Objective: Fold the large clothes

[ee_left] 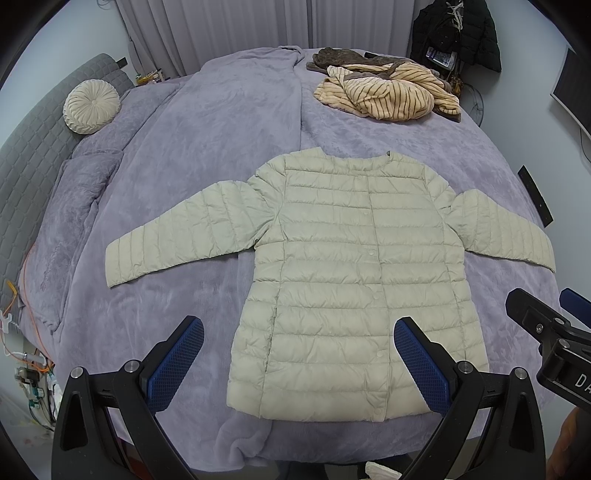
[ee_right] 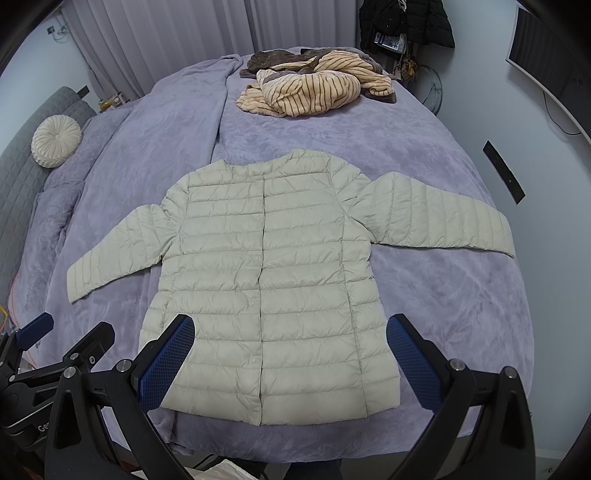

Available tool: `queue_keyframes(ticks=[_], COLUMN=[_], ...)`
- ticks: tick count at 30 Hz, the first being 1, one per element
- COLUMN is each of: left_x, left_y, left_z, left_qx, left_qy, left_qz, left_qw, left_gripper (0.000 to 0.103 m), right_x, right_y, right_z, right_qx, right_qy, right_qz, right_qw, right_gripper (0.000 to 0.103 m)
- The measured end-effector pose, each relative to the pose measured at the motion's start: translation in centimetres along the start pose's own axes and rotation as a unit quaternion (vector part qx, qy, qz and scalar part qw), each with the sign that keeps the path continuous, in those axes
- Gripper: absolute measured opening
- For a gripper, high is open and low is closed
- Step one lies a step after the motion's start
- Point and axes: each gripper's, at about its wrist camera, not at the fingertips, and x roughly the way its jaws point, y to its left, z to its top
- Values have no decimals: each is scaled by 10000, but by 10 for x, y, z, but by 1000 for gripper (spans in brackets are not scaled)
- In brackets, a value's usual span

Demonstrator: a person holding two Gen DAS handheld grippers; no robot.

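A cream quilted puffer jacket (ee_left: 351,266) lies flat and face up on the purple bedspread (ee_left: 207,155), buttoned, both sleeves spread out sideways; it also shows in the right wrist view (ee_right: 266,273). My left gripper (ee_left: 299,354) is open and empty, hovering above the jacket's hem. My right gripper (ee_right: 290,354) is open and empty, above the hem as well. The right gripper shows at the right edge of the left wrist view (ee_left: 546,332). The left gripper shows at the lower left of the right wrist view (ee_right: 55,347).
A striped tan and brown garment (ee_left: 388,92) is heaped at the far side of the bed. A round cream cushion (ee_left: 91,111) rests against the grey headboard (ee_left: 33,147) at left. Cables (ee_left: 22,347) hang at the left bed edge. Dark coats (ee_left: 458,33) hang at the back.
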Motion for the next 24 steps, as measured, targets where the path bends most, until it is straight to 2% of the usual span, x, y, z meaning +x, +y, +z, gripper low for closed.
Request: queue_keyframes(ticks=[15, 24], left_x=[3, 4], left_y=[0, 2], left_z=[-13, -7], left_qx=[-4, -23], left_qy=[52, 91], left_qz=[6, -6], left_qw=[10000, 10000], left_gripper=[103, 103], right_x=[1, 2], right_y=[0, -1], right_z=[-1, -7], right_qx=[-9, -25], right_qy=[2, 11], right_qz=[14, 11], right_qw=[10000, 10000], right_gripper=[103, 103])
